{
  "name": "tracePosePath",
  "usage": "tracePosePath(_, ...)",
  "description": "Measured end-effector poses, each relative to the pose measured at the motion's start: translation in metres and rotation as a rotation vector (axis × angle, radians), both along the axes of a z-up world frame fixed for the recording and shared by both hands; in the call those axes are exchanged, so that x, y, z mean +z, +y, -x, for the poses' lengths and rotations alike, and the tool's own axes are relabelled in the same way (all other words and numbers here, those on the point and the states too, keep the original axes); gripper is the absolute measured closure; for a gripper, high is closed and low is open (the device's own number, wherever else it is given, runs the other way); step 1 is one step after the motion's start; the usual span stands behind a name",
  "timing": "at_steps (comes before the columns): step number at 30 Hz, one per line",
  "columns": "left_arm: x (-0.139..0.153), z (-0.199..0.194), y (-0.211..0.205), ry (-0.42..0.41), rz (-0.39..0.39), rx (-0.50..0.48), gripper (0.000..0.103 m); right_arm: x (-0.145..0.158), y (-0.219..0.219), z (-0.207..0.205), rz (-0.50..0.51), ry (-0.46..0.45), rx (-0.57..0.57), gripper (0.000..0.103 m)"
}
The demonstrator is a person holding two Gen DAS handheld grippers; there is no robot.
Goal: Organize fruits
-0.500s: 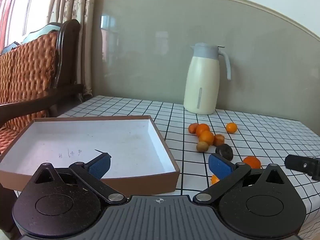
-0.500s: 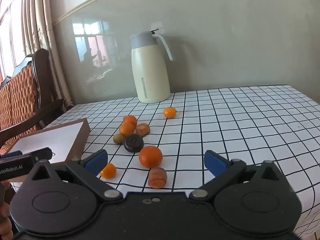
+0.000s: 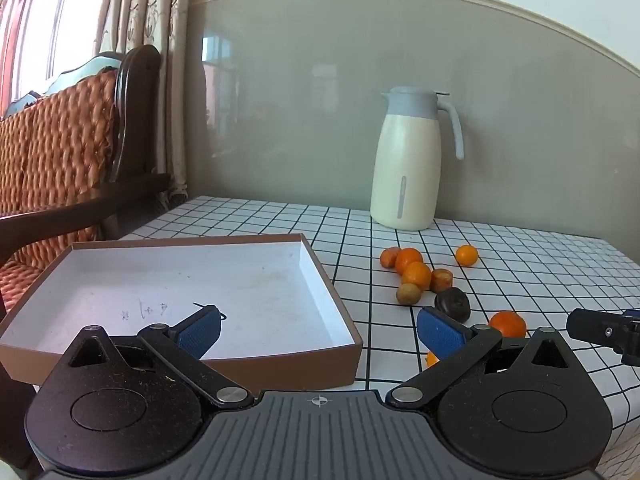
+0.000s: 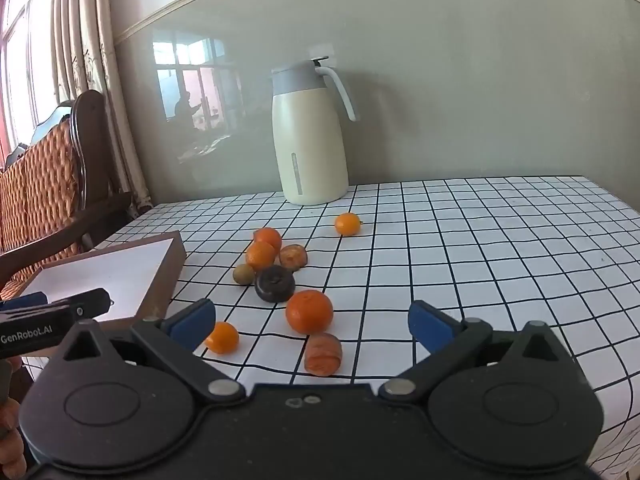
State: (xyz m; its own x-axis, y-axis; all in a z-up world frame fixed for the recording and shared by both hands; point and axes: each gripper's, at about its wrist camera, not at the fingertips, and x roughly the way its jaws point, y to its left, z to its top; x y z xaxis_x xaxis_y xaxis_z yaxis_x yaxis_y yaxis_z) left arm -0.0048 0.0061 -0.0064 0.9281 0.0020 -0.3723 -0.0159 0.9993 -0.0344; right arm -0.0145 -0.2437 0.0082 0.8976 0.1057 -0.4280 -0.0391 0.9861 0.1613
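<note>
Several small fruits lie loose on the checked tablecloth: a large orange (image 4: 309, 311), a dark round fruit (image 4: 275, 283), a small orange (image 4: 222, 337), an orange ridged piece (image 4: 323, 354), a greenish-brown fruit (image 4: 243, 274) and one orange apart at the back (image 4: 347, 223). The same cluster shows in the left wrist view (image 3: 416, 274). A shallow brown box (image 3: 256, 364) with a white inside stands empty on the left. My left gripper (image 3: 320, 330) is open over the box's near right corner. My right gripper (image 4: 312, 320) is open just in front of the large orange.
A cream jug with a grey lid (image 4: 310, 132) stands at the back of the table against the wall. A wicker-backed wooden chair (image 3: 60, 152) is to the left. The table's right edge (image 4: 616, 208) falls away on the right.
Both views are almost the same. The right gripper has edged slightly toward the fruits.
</note>
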Motion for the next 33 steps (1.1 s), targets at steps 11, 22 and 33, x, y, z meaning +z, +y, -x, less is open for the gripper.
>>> tracePosePath(11, 0.0056, -0.0019, -0.0070, -0.003, -0.011, 0.012, 0.000, -0.0034, 0.0019, -0.0022, 0.034, 0.011, -0.031, 0.006)
tracePosePath(22, 0.0058, -0.0002, -0.0083, -0.007, -0.021, 0.010, 0.000, -0.0046, 0.0020, -0.0032, 0.040, 0.016, -0.033, 0.006)
tracePosePath(33, 0.0060, 0.0016, -0.0072, -0.010, -0.022, 0.011, 0.000, -0.0056, 0.0013, -0.0030, 0.041, 0.020, -0.032, 0.006)
